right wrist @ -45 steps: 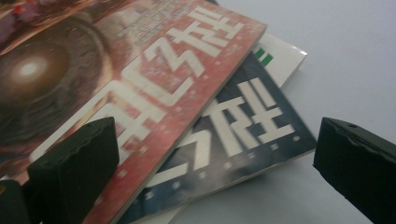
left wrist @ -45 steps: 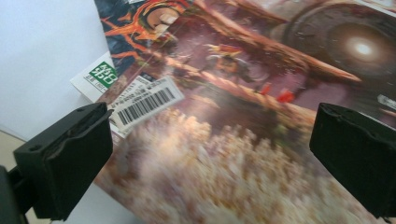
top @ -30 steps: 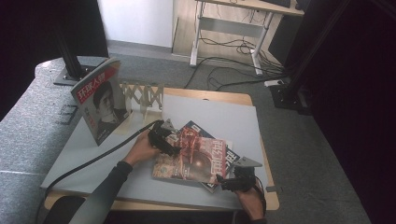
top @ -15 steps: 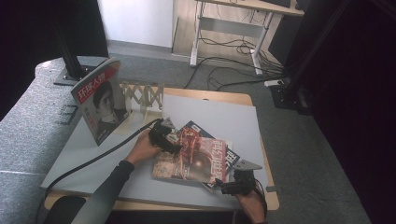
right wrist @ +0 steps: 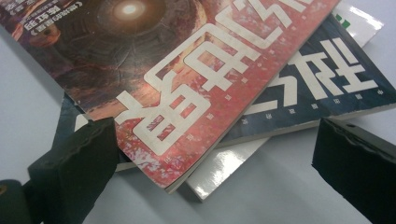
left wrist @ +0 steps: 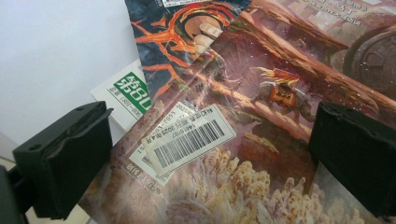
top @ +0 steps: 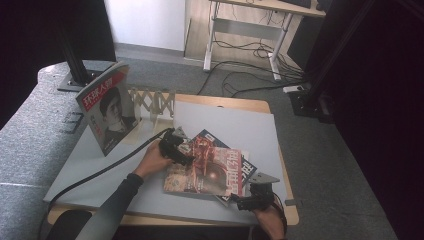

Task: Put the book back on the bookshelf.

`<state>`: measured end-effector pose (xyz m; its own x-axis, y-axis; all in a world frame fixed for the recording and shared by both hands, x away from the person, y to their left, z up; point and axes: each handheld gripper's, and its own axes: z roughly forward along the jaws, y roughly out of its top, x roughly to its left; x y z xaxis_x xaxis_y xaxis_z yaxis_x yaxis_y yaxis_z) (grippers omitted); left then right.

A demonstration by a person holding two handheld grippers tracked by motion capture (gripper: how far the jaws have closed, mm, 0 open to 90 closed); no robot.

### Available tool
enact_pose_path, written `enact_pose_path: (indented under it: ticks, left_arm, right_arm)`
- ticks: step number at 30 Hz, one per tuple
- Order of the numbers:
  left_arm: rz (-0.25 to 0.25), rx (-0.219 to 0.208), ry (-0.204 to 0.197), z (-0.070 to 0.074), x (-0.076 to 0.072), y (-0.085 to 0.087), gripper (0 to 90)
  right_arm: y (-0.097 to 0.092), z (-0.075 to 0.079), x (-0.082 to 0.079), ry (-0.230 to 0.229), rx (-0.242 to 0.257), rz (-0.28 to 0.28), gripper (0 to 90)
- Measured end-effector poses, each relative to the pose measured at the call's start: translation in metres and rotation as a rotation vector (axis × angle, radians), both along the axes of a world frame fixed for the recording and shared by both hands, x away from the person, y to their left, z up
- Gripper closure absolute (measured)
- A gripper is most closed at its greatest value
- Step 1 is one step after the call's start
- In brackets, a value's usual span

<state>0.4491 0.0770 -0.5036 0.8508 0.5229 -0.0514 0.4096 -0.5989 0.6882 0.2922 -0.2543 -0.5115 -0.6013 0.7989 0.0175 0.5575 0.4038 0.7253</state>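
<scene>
A pile of magazines lies mid-table with a red-covered magazine point(top: 210, 170) on top. Under it sit a dark blue magazine point(right wrist: 322, 79) and a white one point(right wrist: 224, 172). My left gripper point(top: 184, 154) is at the pile's far left corner. It stands open point(left wrist: 210, 158), its jaws straddling the red cover beside a barcode label point(left wrist: 191, 140) without gripping it. My right gripper point(top: 241, 202) is at the pile's near right corner. It too is open point(right wrist: 215, 163), and the corner of the red magazine point(right wrist: 187, 116) reaches in between its jaws.
Another magazine point(top: 107, 112) with a portrait cover stands upright at the far left, beside a wooden rack point(top: 152, 102). A grey mat point(top: 235, 125) covers the wooden table point(top: 290, 210). A black cable point(top: 100, 172) trails from the left gripper across the mat.
My right gripper has slid a little toward the table's near edge, to the pile's near right corner. The left gripper and the magazines have hardly moved.
</scene>
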Motion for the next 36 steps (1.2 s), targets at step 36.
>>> enact_pose_path:
  ticks: [36]
  left_arm:
    - [-0.026, 0.071, 0.051, 0.006, -0.067, 0.027, 4.8]
  right_arm:
    - [-0.032, -0.001, 0.049, -0.005, 0.016, -0.265, 2.3]
